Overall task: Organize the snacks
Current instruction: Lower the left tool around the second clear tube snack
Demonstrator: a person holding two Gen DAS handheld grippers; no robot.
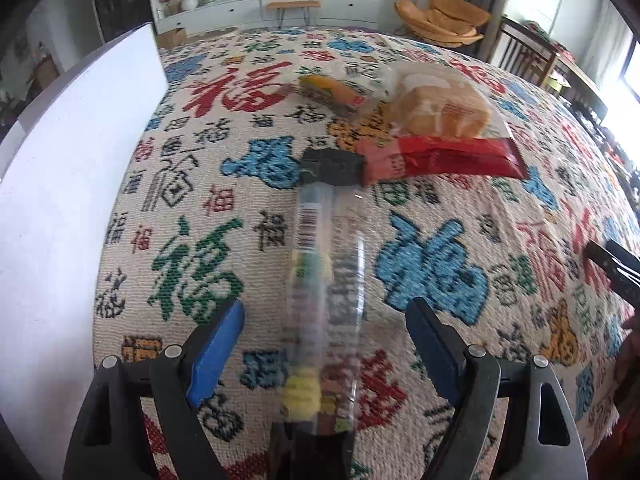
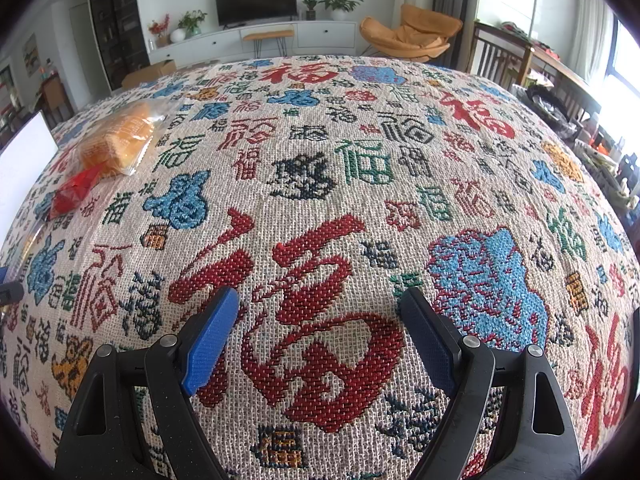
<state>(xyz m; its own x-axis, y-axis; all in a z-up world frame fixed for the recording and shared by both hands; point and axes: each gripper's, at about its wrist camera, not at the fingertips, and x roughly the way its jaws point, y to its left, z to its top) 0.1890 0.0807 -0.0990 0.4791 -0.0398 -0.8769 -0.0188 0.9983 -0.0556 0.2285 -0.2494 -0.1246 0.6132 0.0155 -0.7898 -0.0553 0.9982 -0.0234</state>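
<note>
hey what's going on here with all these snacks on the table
A person with a gripper in each hand is sorting snacks on a patterned tablecloth. The left gripper is open around a long clear snack packet, which looks blurred. Beyond it lie a red packet, a bagged bread and a yellow-orange snack, beside a white box. The right gripper hovers open and empty.

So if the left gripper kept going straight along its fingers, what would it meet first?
The left gripper is open around a long clear snack tube already lying between its fingers. Beyond the tube's dark cap sits the red packet, then the bagged bread; depth is unclear.
</note>
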